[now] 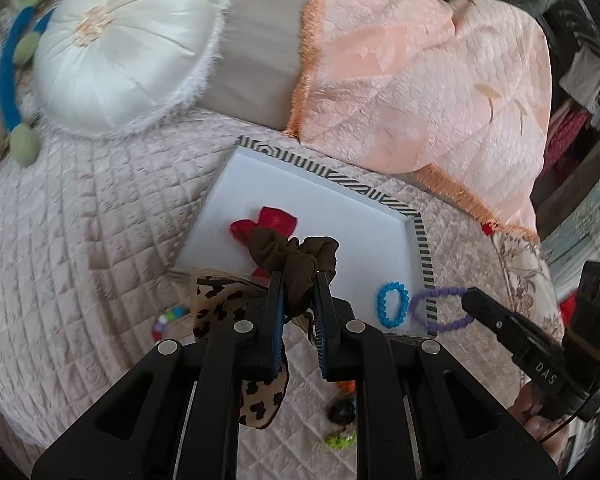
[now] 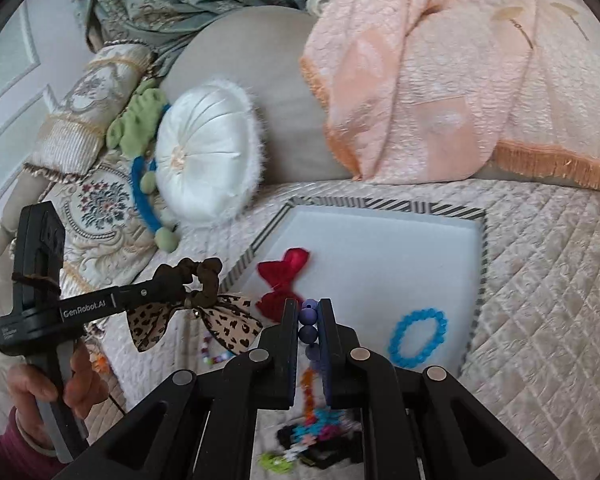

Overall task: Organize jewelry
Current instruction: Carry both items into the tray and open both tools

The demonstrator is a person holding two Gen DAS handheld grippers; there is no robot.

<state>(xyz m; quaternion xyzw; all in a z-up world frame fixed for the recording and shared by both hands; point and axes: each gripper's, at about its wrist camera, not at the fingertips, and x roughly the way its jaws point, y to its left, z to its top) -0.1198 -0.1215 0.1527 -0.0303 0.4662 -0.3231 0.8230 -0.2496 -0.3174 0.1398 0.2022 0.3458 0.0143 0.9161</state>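
Observation:
A white tray point(image 1: 320, 200) with a striped rim lies on the quilted bed; it also shows in the right wrist view point(image 2: 400, 240). In it lie a red bow point(image 1: 277, 222) point(image 2: 283, 276) and a blue bead bracelet point(image 1: 392, 305) point(image 2: 418, 338). My left gripper point(image 1: 297, 276) is shut on a brown scrunchie point(image 1: 295, 254) with a leopard-print ribbon point(image 1: 215, 304), held above the tray's near left edge; it shows in the right wrist view point(image 2: 199, 276). My right gripper point(image 2: 310, 304) is shut on a purple bead bracelet point(image 2: 308, 322), held over the tray's near edge point(image 1: 440, 308).
Loose beaded pieces lie on the quilt near me point(image 1: 340, 420) point(image 2: 312, 436), and a multicolour bead bracelet point(image 1: 167, 320) to the left. A round white cushion point(image 1: 127, 48) and a peach blanket point(image 1: 420, 80) lie behind the tray.

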